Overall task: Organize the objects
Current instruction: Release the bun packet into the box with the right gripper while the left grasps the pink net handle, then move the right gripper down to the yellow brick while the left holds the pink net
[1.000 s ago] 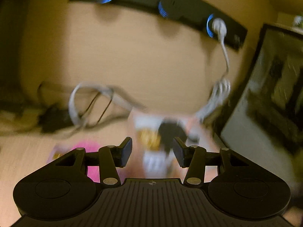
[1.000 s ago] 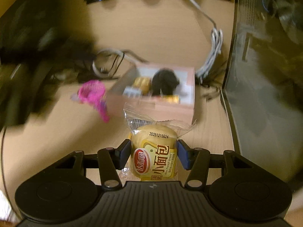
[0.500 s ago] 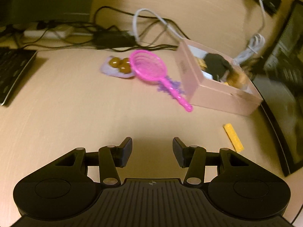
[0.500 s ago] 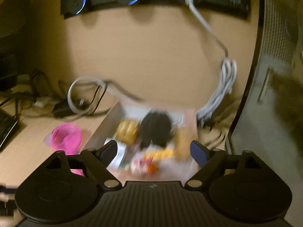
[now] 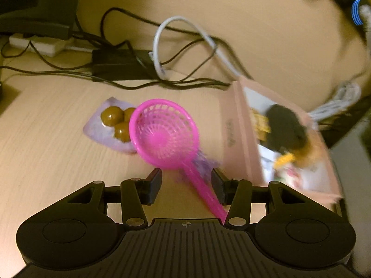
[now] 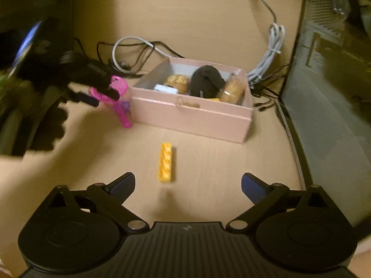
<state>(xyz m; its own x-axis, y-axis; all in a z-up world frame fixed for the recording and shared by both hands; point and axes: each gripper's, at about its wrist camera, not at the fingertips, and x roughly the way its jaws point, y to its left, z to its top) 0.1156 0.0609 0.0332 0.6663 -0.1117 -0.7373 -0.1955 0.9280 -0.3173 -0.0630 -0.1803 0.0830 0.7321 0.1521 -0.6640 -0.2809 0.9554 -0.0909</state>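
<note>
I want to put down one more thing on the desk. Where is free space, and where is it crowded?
Bare desk lies in front of the pink box, around the yellow bar. Another bare patch lies left of the candy packet. It is crowded behind the box, among the cables, and around the pink scoop.

Right gripper (image 6: pixel 187 183) jaws opening, nothing between. Yellow bar (image 6: pixel 165 162) lying on desk (image 6: pixel 208 162) just ahead. Pink box (image 6: pixel 192 113) sitting beyond, holding items.

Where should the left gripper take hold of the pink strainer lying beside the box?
Grip the pink strainer by its straight handle, just below the round basket. The handle already runs between the left gripper fingers, which stand apart from it. Come down from above, closing across the handle's narrow width; the basket looks too wide and sits partly over the snack packet.
</note>
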